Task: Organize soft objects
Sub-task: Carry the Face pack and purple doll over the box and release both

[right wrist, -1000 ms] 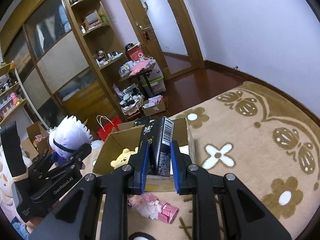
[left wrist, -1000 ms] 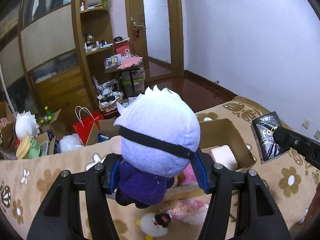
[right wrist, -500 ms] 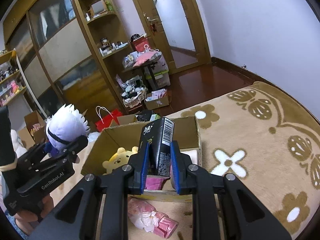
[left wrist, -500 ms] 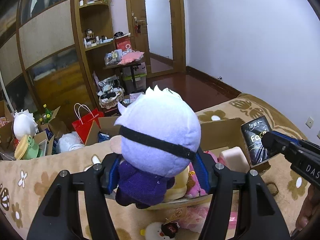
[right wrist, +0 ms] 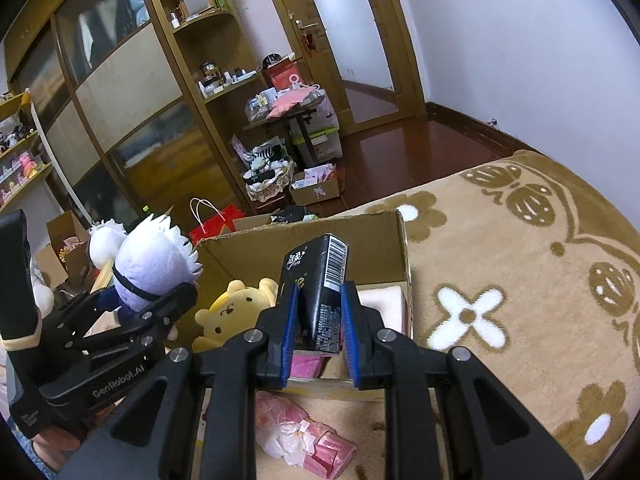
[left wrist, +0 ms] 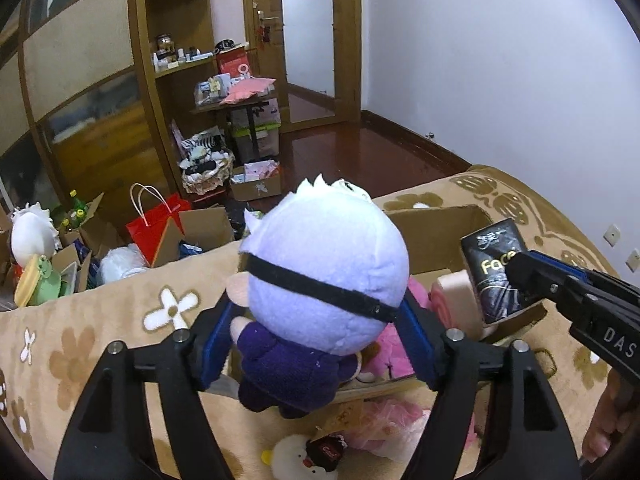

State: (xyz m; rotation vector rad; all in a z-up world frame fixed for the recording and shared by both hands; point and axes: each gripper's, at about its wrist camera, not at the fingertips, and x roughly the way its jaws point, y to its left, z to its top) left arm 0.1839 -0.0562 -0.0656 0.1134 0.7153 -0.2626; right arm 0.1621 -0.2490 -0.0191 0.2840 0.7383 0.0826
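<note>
A plush doll (left wrist: 324, 272) with a pale lilac head, black blindfold and purple body hangs over the open cardboard box (left wrist: 436, 216). It sits between the blue pads of my left gripper (left wrist: 316, 320), whose jaws are opening while the pads still touch its sides. From the right wrist view the doll (right wrist: 154, 264) and left gripper (right wrist: 176, 300) are at the box's left edge. My right gripper (right wrist: 318, 320) is shut on a black tissue pack (right wrist: 320, 292), held upright above the box (right wrist: 304, 228). A yellow bear plush (right wrist: 236, 312) lies inside.
The box stands on a beige flowered blanket (right wrist: 500, 280). A pink wrapped packet (right wrist: 308, 440) and a small white plush (left wrist: 296, 460) lie in front of it. A pale pink block (left wrist: 452, 292) is inside the box. Beyond the bed are a red bag (left wrist: 156, 220), boxes and shelves.
Both grippers have come down toward the box, and the tissue pack has drawn in over its right side. The left jaws stand wider apart around the doll than before.
</note>
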